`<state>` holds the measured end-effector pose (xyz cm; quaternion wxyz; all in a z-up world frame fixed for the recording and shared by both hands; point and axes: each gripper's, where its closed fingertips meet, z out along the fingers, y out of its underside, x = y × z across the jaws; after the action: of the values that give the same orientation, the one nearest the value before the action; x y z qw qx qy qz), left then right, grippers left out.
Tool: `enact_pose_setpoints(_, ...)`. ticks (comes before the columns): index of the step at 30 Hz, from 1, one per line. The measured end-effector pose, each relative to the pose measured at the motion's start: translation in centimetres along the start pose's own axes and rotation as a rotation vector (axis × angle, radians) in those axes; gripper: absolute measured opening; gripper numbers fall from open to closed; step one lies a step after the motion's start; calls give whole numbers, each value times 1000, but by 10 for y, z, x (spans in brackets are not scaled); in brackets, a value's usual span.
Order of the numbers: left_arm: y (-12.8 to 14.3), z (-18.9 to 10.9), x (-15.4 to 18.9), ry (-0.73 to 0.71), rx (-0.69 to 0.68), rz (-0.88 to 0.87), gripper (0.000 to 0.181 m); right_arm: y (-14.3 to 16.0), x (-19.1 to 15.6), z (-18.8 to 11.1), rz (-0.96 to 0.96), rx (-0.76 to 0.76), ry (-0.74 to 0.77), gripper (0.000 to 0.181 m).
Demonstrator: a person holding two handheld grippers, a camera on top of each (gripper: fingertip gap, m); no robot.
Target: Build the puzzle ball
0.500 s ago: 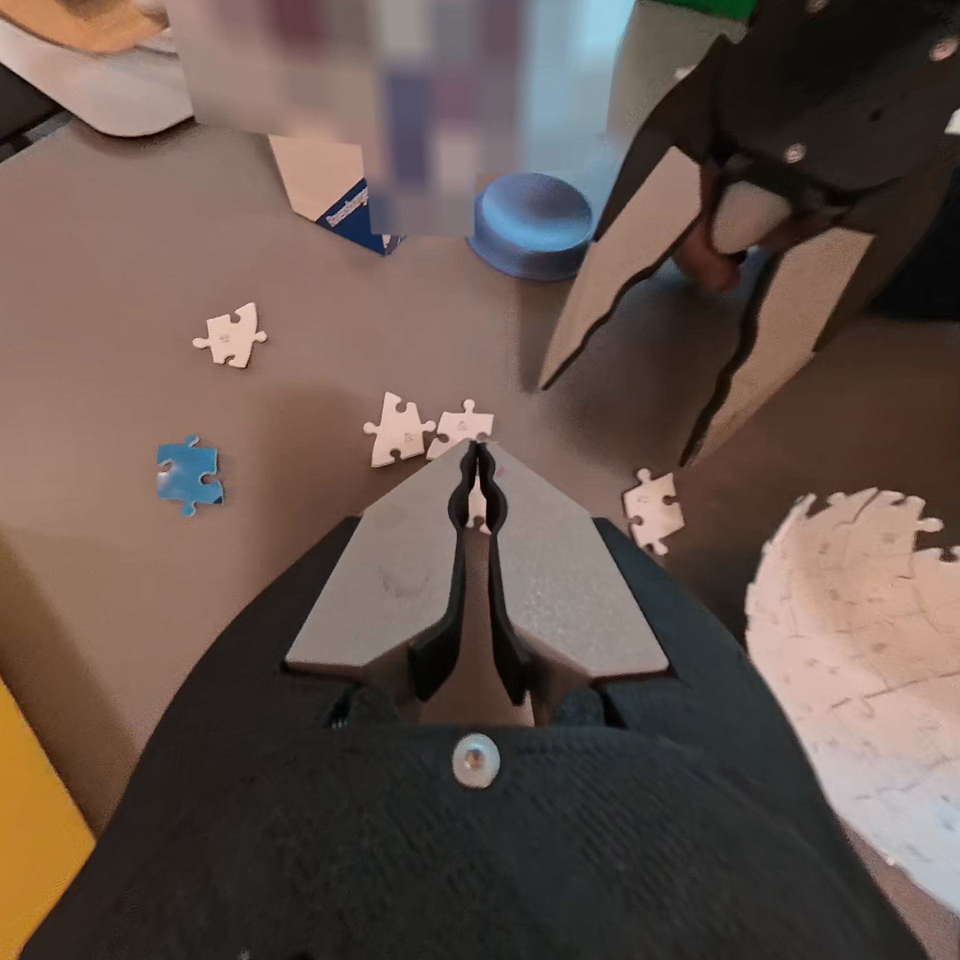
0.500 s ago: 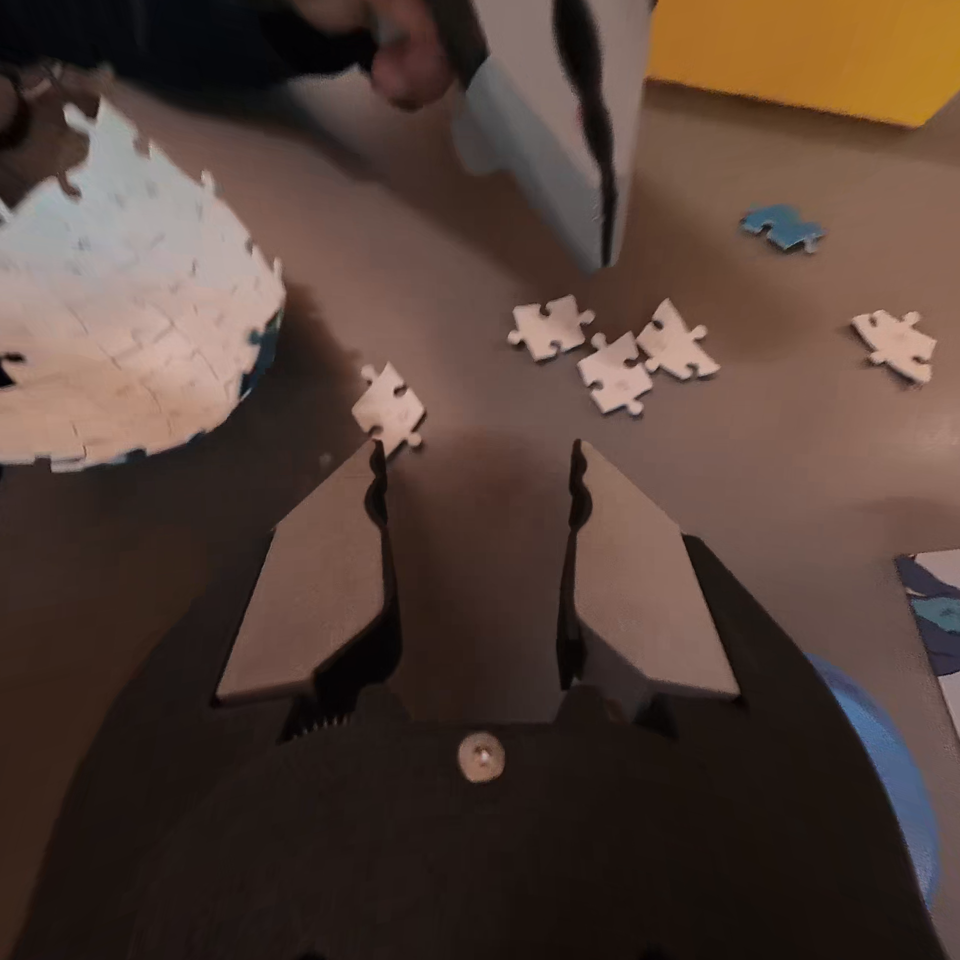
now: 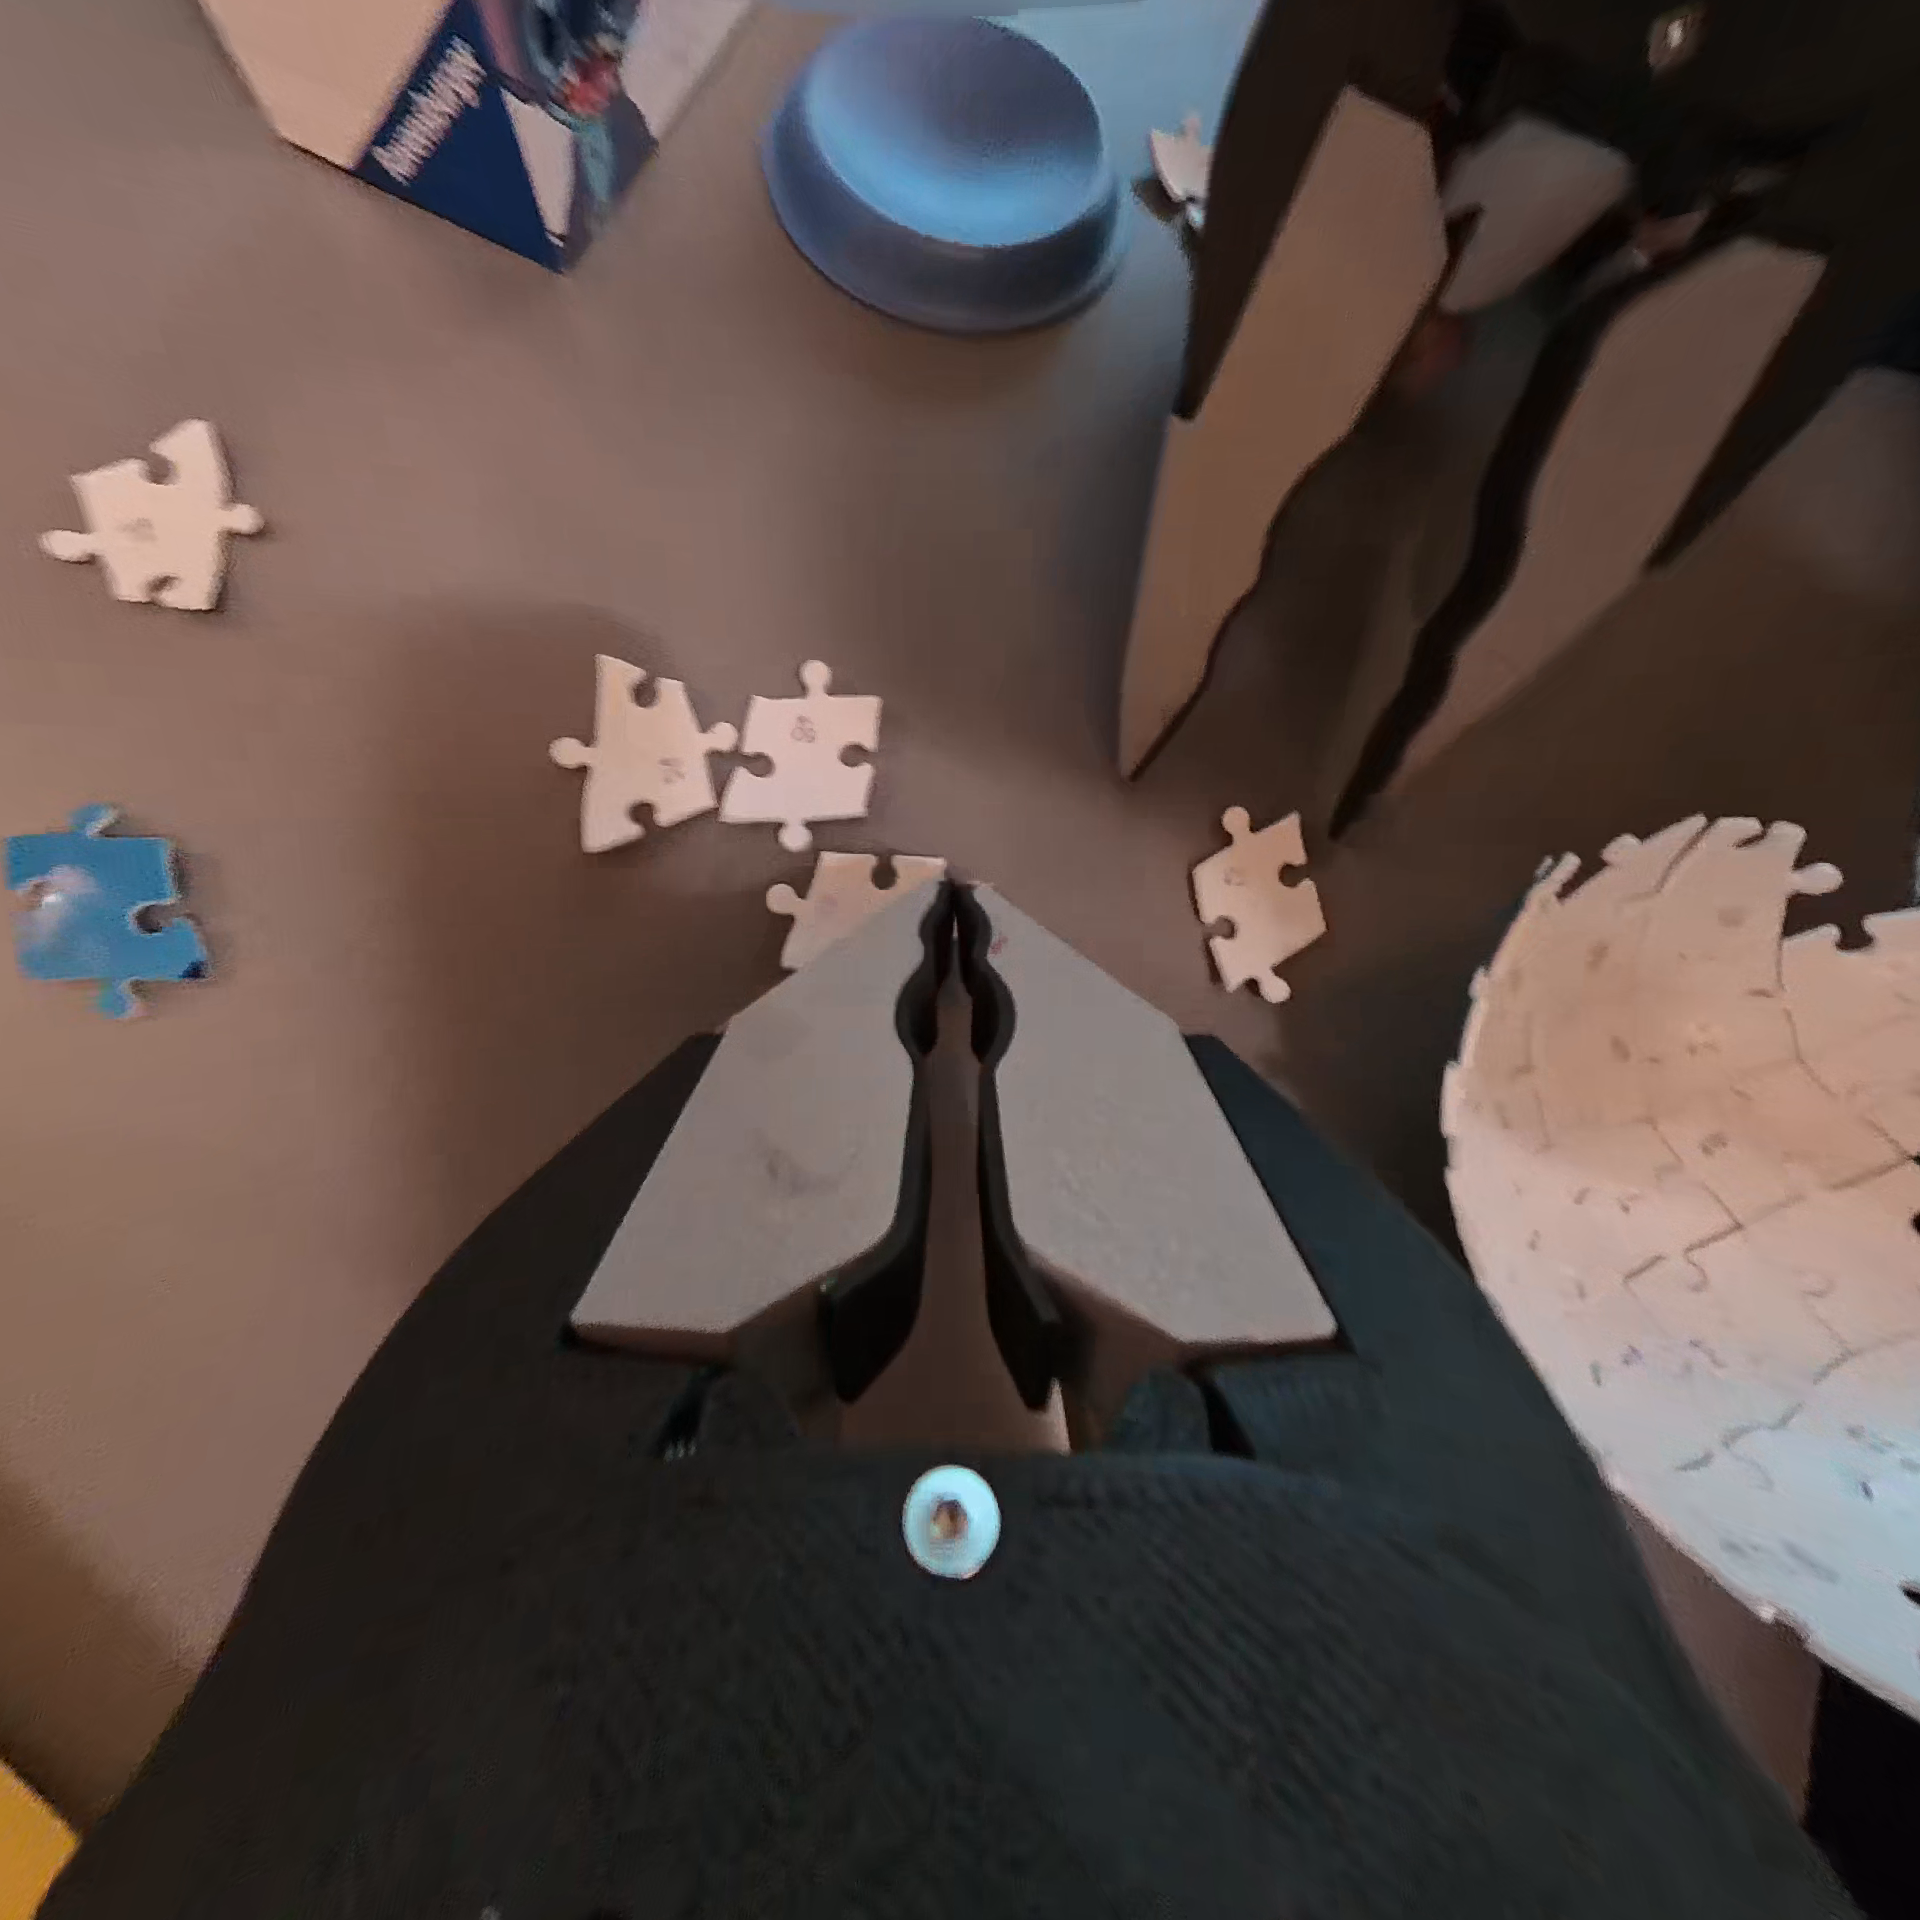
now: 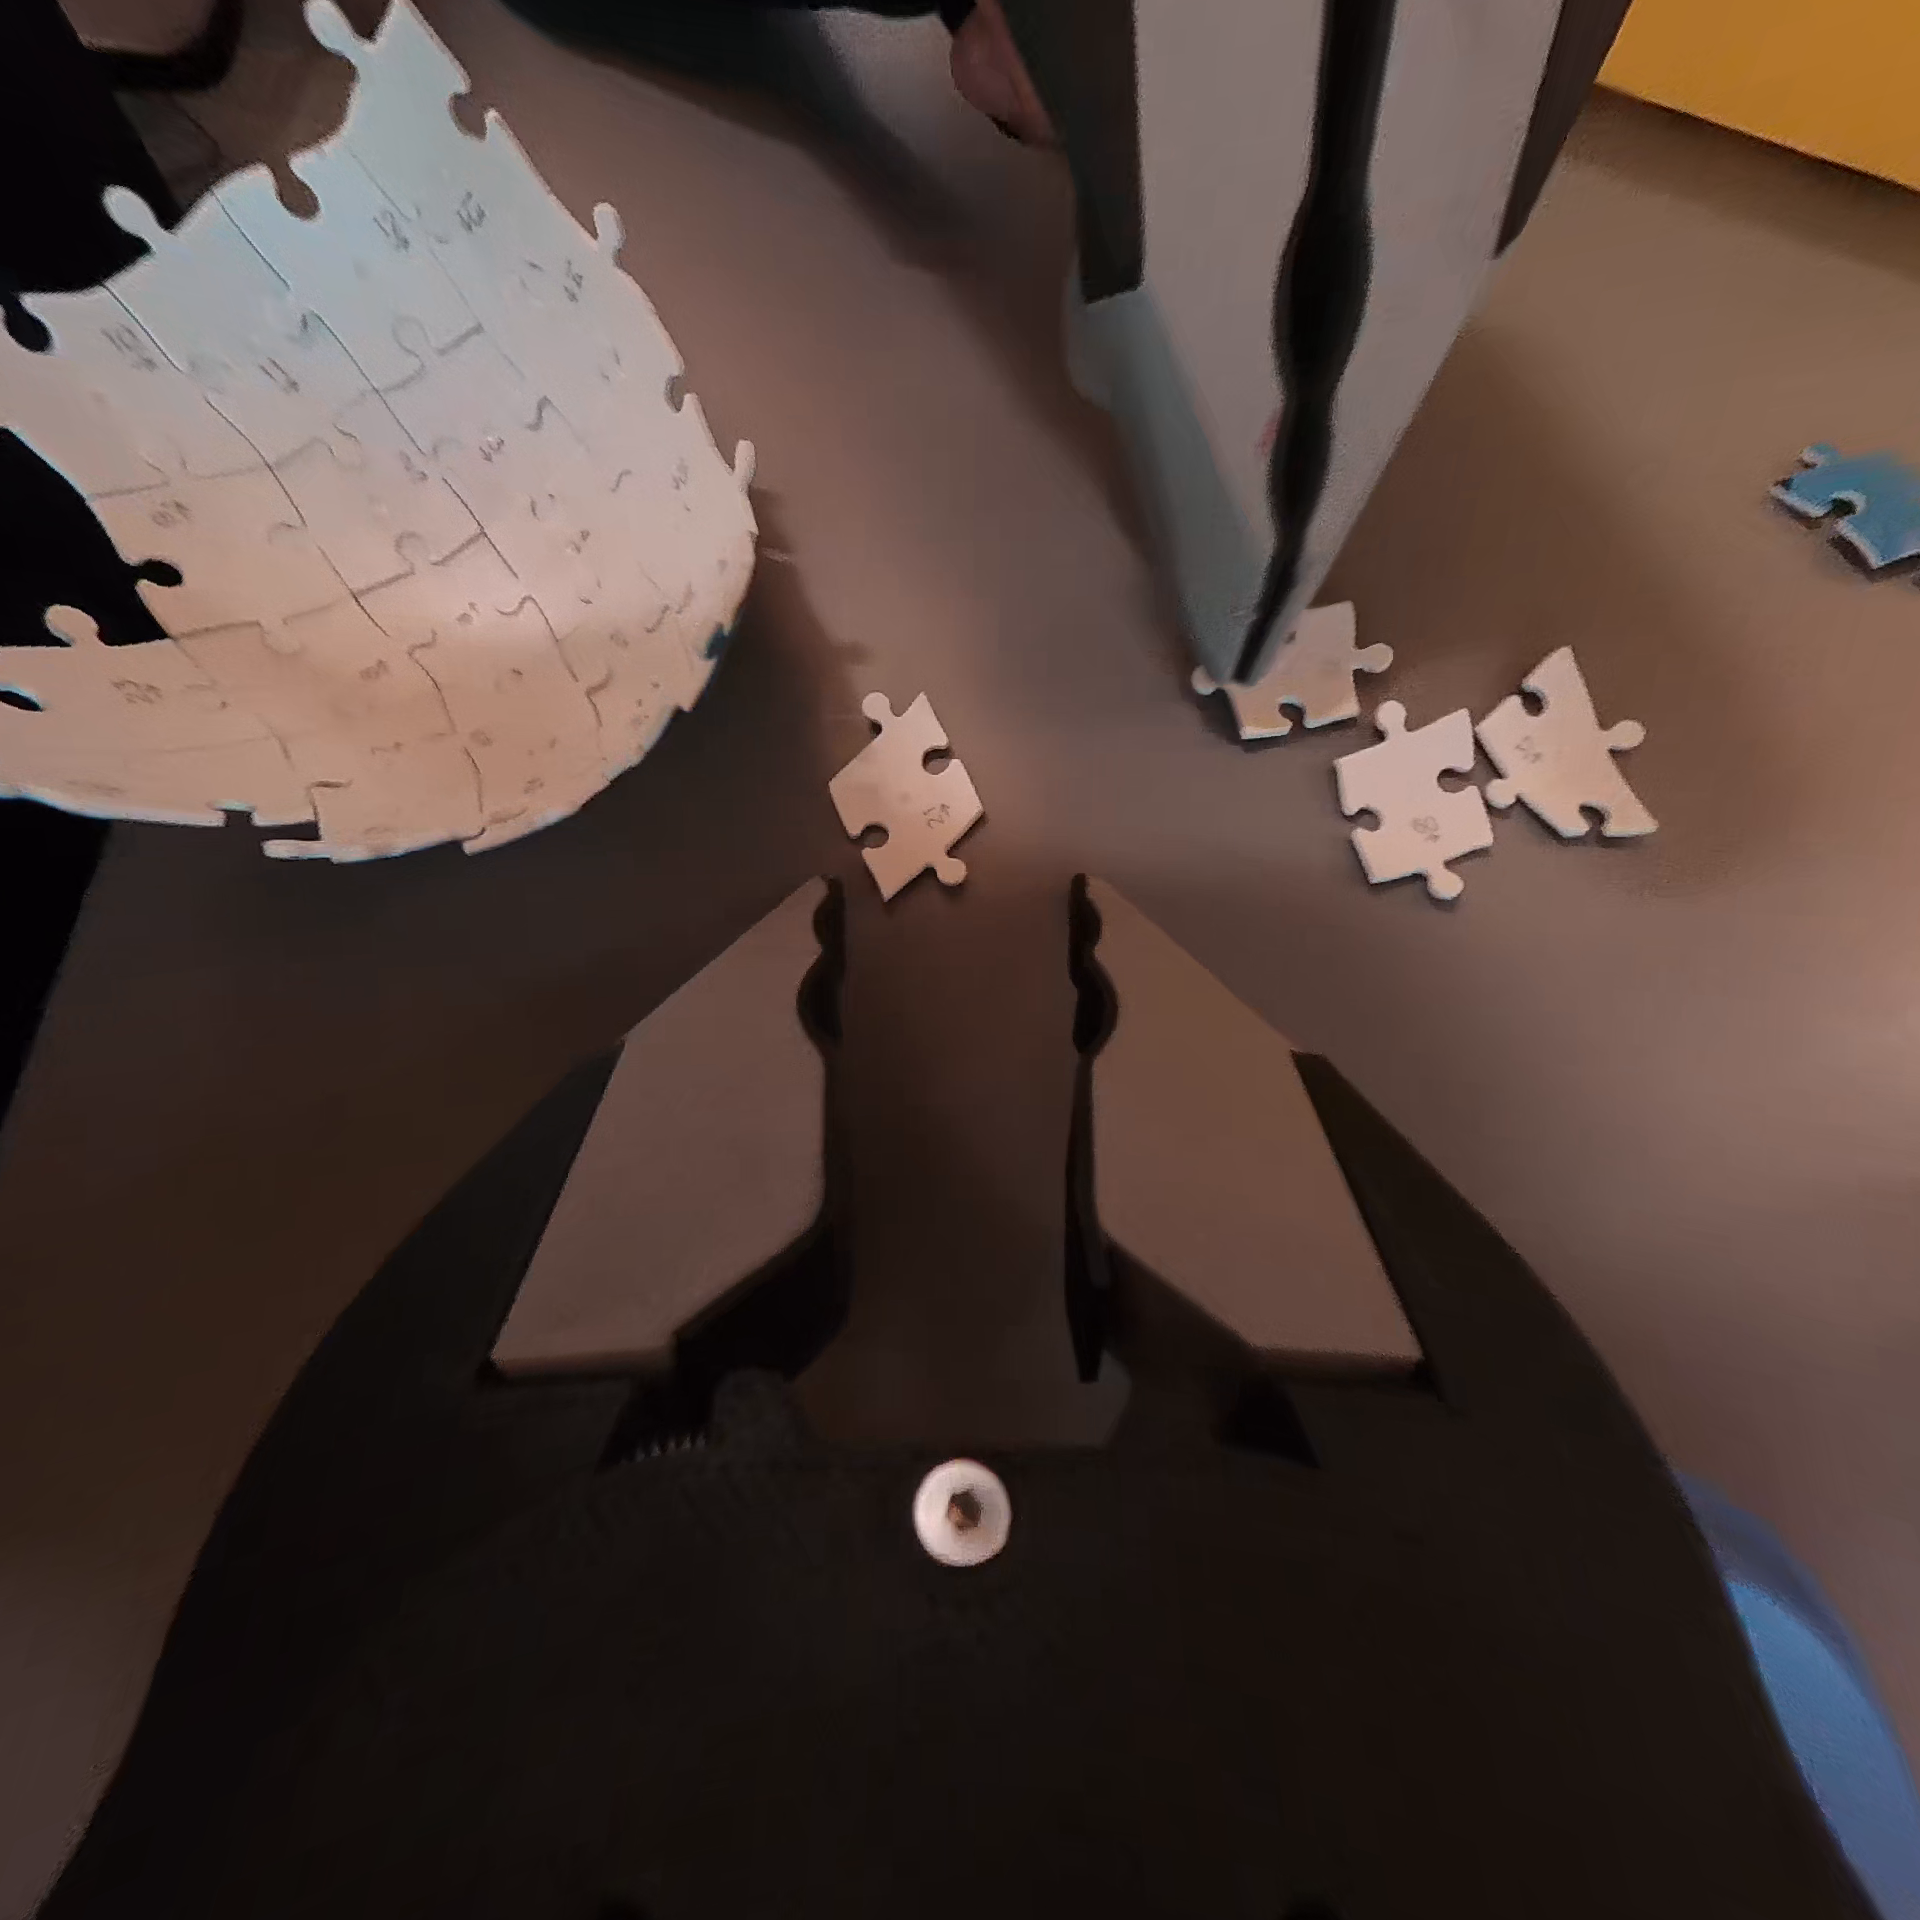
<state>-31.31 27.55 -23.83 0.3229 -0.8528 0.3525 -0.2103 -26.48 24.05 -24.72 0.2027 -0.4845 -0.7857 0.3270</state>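
The left gripper, jaws pressed together, tips at a white piece as if to lift it, while the right gripper waits wide open near the half-built ball.

A brown table fills the scene. At its far side sits a round blue dish, turned upside down. To the left of the dish stands a cardboard box, white with dark blue printed panels. A yellow object lies at the table's left edge.
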Motion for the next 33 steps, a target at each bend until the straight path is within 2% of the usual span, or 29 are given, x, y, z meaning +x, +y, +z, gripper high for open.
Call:
enact_pose_setpoints(2,5,4,7,24,-34,19,0,-1,1,2,-33,-19,-4,36)
enact_pose_setpoints(7,8,6,11,30,-53,38,0,-7,-7,8,-58,-27,-38,41)
enact_pose_setpoints(8,8,6,11,32,-53,37,0,-8,-7,9,-67,-24,-29,34)
enact_pose_setpoints(9,8,6,12,38,-54,36,0,-8,-8,9,-74,-22,-23,16)
enact_pose_setpoints(17,9,7,22,104,-59,20,0,-9,-2,10,-93,-23,39,13)
enact_pose_setpoints(22,3,3,29,197,-21,-69,0,-11,9,-1,-105,-9,123,12)
enact_pose_setpoints(28,-13,-10,36,389,80,-270,0,-12,19,-13,-126,-6,216,12)
enact_pose_setpoints(33,-13,-9,41,473,78,-344,0,-14,18,-14,-144,-7,236,12)
